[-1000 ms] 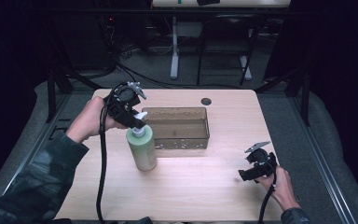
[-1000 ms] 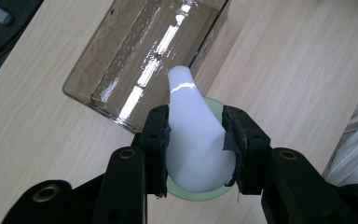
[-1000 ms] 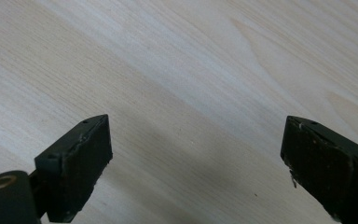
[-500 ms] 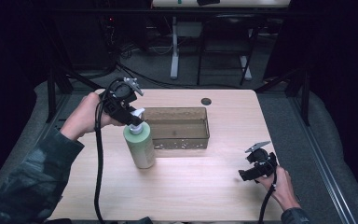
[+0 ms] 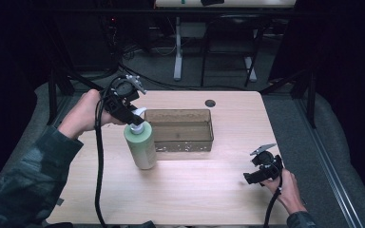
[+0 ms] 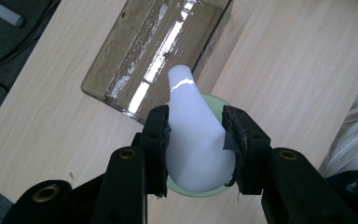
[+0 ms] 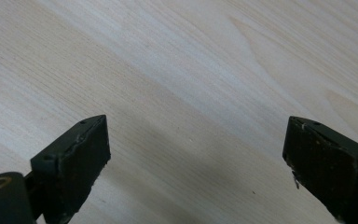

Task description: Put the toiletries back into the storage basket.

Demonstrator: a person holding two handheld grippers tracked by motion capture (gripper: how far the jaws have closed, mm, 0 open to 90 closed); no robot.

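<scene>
A pale green pump bottle stands upright on the wooden table, just left of a clear smoky plastic bin. My left gripper is shut on the bottle's white pump head, one black jaw on each side of it, with the green bottle top showing beneath. The spout points toward the bin. My right gripper hovers low over the table near its front right corner, jaws wide open with bare wood between them.
A small dark round hole sits near the table's far edge. Black cables trail from both grippers over the front edge. Beyond the table are desk legs and cables on a grey floor.
The left gripper and the bottle have shifted slightly left and toward the far side, still clamped on the pump head. The right gripper has stayed put.
</scene>
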